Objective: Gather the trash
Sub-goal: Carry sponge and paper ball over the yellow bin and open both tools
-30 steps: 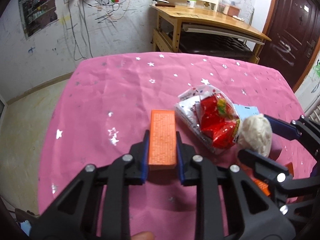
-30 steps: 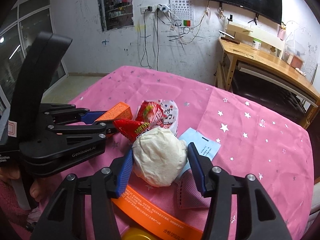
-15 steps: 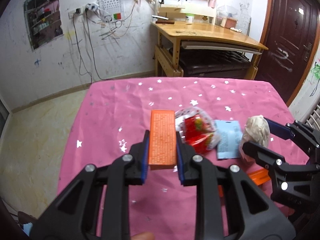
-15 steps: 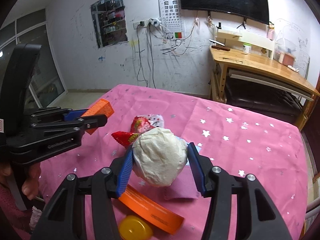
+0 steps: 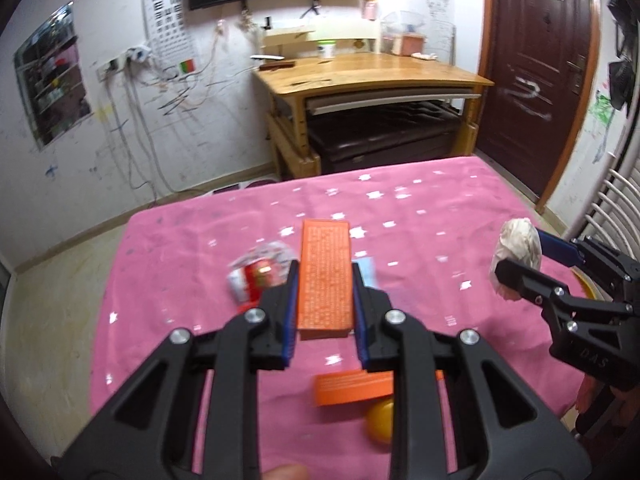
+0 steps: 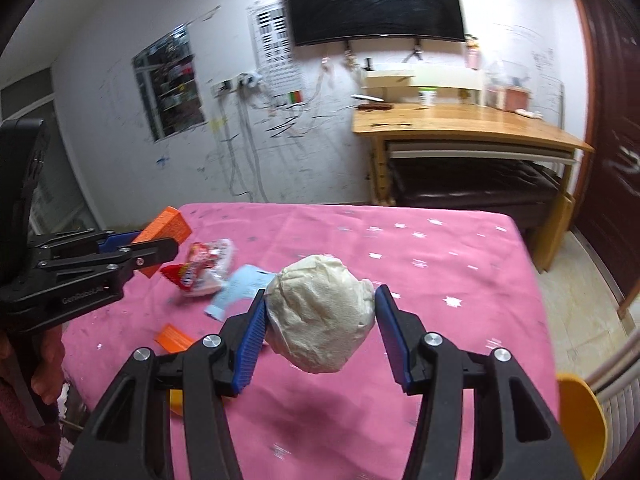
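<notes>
1. Trash is in both grippers, up above the pink tabletop [image 5: 420, 200].
2. The left gripper [image 5: 325, 300] has its jaws closed tight on an orange box [image 5: 326, 278].
3. The right gripper [image 6: 320, 320] has its jaws squeezing a white paper ball [image 6: 320, 312].
4. A red snack wrapper [image 6: 200, 270], a blue paper slip [image 6: 236, 290] and another orange box [image 5: 352, 388] lie on the tabletop.

My left wrist camera looks down along its fingers, close above the pink table [image 5: 420, 216]. My right wrist camera does likewise from farther right. Both share the wooden desk [image 5: 372, 76], tabletop and each other's gripper.
</notes>
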A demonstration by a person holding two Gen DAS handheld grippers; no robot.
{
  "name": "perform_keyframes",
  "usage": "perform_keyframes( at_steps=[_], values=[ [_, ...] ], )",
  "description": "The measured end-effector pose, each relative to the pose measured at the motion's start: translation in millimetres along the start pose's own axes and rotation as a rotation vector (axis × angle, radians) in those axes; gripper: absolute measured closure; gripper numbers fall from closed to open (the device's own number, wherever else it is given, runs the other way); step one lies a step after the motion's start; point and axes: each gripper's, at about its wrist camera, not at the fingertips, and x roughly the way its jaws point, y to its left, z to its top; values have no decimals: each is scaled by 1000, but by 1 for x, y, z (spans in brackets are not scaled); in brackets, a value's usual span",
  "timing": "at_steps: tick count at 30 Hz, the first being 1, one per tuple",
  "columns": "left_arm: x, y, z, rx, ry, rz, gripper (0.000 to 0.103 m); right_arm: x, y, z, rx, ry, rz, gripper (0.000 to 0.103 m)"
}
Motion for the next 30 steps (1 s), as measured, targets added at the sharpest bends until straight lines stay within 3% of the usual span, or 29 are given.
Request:
perform_keyframes(
  at_steps=[16,30],
  values=[
    [2,-143,20,189,-3,-191,81,-86,-138,-54,256,-82,-220,55],
    [19,-249,16,298,78,-351,81,-112,-204,-113,398,-62,-309,55]
  ],
)
